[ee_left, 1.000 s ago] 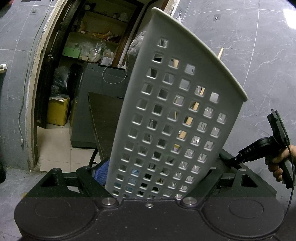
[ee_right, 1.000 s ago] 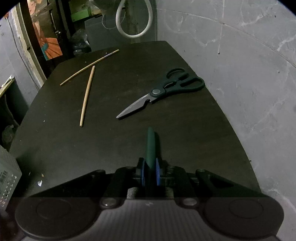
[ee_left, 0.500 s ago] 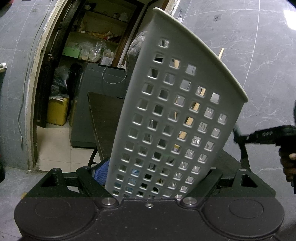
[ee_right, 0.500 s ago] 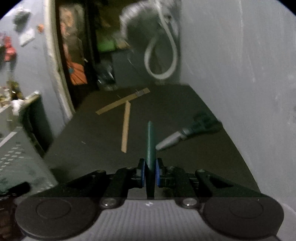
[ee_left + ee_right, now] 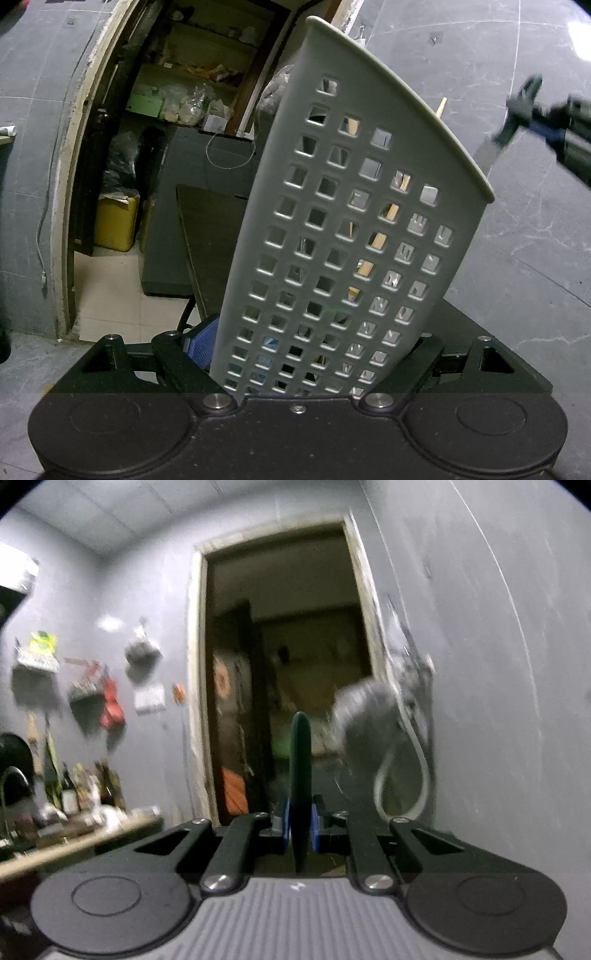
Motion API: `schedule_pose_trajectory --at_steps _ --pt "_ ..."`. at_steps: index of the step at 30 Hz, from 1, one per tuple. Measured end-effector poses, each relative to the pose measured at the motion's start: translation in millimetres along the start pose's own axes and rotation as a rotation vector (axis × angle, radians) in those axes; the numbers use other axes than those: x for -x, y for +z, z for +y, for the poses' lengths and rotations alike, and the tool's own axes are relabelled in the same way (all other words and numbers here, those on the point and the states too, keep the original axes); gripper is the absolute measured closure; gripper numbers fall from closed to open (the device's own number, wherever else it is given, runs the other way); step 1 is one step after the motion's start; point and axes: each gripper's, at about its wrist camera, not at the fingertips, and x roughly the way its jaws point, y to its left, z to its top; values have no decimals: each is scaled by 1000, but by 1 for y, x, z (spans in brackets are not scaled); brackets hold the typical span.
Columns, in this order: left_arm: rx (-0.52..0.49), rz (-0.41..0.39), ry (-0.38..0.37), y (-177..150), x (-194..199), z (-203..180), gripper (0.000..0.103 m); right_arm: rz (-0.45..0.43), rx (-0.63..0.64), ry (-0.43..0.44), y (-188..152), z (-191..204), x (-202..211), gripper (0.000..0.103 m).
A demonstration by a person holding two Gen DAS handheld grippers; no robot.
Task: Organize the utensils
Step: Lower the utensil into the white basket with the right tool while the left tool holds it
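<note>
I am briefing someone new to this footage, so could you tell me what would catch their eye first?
A tall grey holder with square holes fills the left wrist view, clamped in the left gripper, with wooden chopsticks showing through its holes. In the right wrist view, the right gripper pinches a dark green handle before a dark doorway.

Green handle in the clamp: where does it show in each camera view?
Left wrist: the green handle is blurred at upper right, in the right gripper, beyond the grey basket.
Right wrist: dead centre, upright between the blue pads.
Shared landmark: the doorway, left in one, central in the other.
</note>
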Motion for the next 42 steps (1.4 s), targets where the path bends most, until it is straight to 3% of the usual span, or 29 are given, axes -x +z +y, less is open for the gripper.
schedule_pose_trajectory --at_steps 9,19,29,42 --pt "0 1 1 0 0 0 16 -58 -18 137 25 24 -11 90" --pt "-1 1 1 0 1 0 16 -61 -60 305 17 45 -24 90" --pt "-1 1 1 0 0 0 16 -27 -81 347 -11 57 -38 90" --pt "-1 1 2 0 0 0 16 18 -66 310 -51 60 -40 90"
